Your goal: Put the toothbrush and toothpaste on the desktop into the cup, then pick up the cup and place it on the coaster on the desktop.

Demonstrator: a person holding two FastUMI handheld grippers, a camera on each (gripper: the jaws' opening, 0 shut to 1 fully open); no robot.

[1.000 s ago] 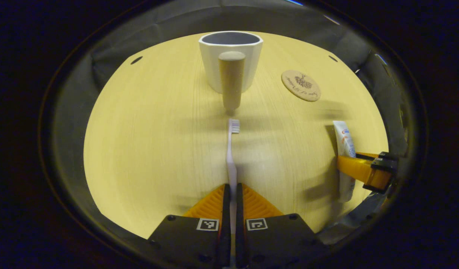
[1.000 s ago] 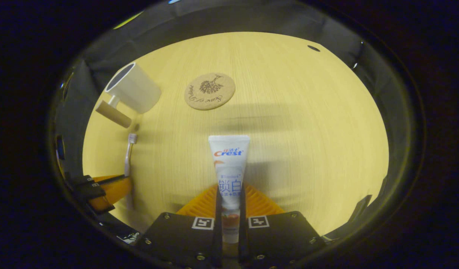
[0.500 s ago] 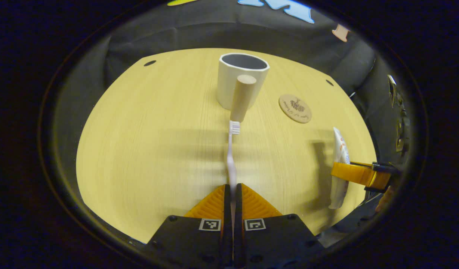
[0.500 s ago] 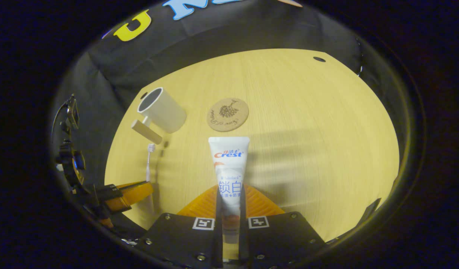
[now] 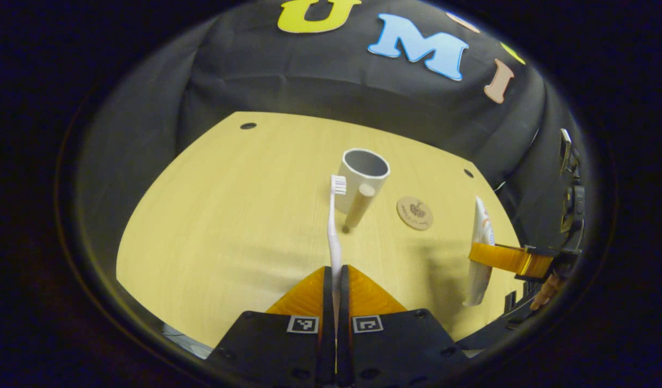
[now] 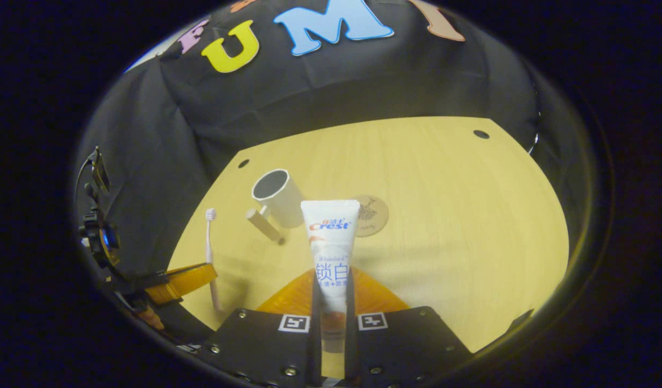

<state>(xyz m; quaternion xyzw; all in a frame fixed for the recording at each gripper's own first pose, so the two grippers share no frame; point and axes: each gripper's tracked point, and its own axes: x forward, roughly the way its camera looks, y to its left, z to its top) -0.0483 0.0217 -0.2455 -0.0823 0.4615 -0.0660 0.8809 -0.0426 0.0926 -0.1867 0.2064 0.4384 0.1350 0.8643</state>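
My left gripper is shut on the handle of a white toothbrush, which is held up in the air with its bristles pointing at the cup. The white cup with a wooden handle stands upright at mid-table. My right gripper is shut on a white toothpaste tube, also lifted off the table. The round cork coaster lies just right of the cup. In the right gripper view the cup, the coaster, and the left gripper with the toothbrush show too.
The pale wooden desktop has small dark holes near its far corners. Black cloth walls close in the far side and both sides. The right gripper with the toothpaste hangs at the right of the left gripper view.
Both grippers have risen and drawn back from the table, lifting the toothbrush and the toothpaste. The cup and coaster now look smaller and farther off; more of the wall shows.
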